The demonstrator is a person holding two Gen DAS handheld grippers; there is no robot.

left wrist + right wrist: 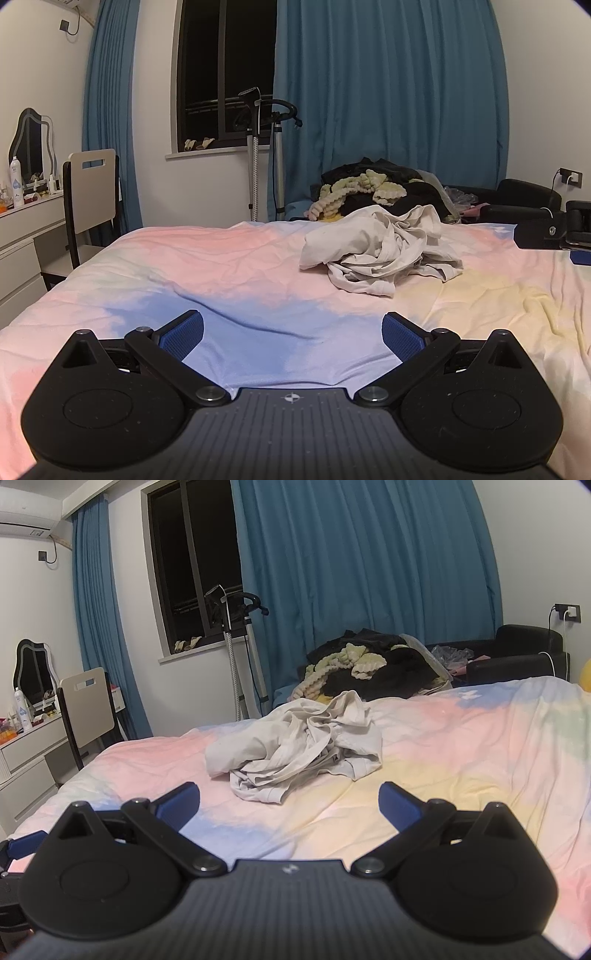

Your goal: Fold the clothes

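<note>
A crumpled off-white garment (380, 247) (295, 746) lies in a heap on the pastel tie-dye bed sheet (221, 266) (461, 746). My left gripper (293, 334) is open low over the blue patch of the sheet, with the heap ahead and to its right. My right gripper (290, 805) is also open, nothing between its blue pads, and the heap lies just beyond its fingertips. The right gripper's black body (554, 225) shows at the right edge of the left wrist view. A blue pad of the left gripper (26, 843) shows at the left edge of the right wrist view.
A pile of dark and yellow-green clothes (376, 184) (369, 664) sits beyond the bed's far edge. A garment steamer stand (258, 147) (236, 646) is by the window. A chair (88, 206) and white dresser (22, 236) are left of the bed. A black armchair (517, 653) is at the right.
</note>
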